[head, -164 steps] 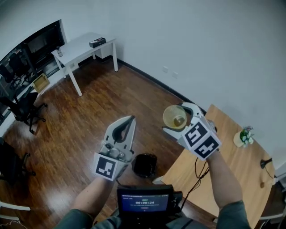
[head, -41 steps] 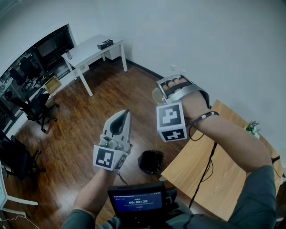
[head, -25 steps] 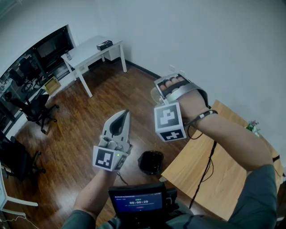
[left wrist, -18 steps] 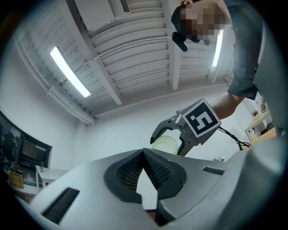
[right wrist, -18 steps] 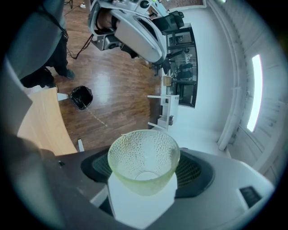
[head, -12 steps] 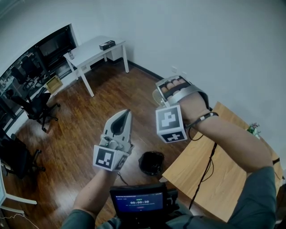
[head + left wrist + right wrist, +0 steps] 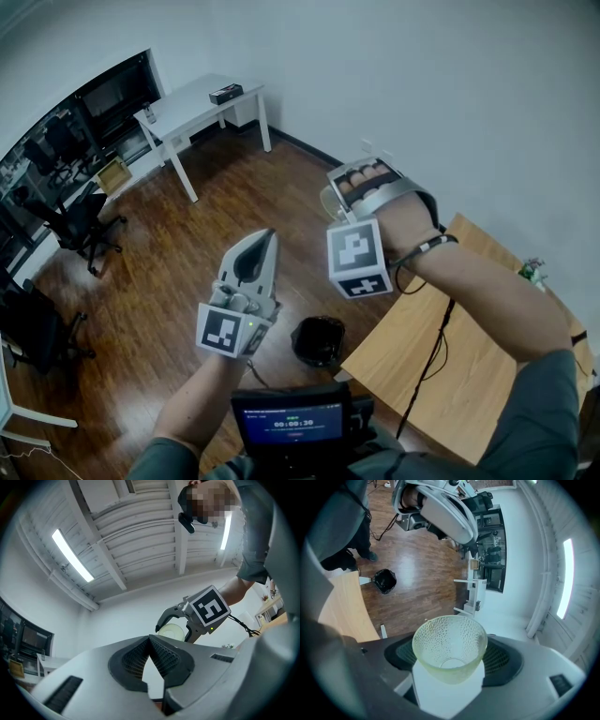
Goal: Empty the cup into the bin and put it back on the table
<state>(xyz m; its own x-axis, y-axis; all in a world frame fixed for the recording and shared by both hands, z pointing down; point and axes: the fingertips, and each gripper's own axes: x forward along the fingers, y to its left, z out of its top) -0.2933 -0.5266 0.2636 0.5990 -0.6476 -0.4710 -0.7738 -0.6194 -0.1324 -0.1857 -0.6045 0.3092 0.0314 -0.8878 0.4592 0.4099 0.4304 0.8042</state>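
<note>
Right gripper (image 7: 364, 183) clamps the tipped, emptied cup (image 7: 449, 644) above bin (image 7: 319, 340); left gripper (image 7: 149, 660) closed, empty. Grip firmly; right cup before reaching surface (image 7: 450, 356).

The bin (image 7: 319, 340) stands on the floor at 9 o'clock of the wooden table (image 7: 469, 361), just beside its edge. From the bin, the left gripper (image 7: 264, 238) lies at 11 o'clock. The right gripper (image 7: 352, 192), at 12 o'clock, has the cup (image 7: 450, 651) between its 2 jaws.

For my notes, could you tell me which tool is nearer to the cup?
Right: the right tool holds the cup between its jaws; the left tool is shut, empty and apart to its side.
</note>
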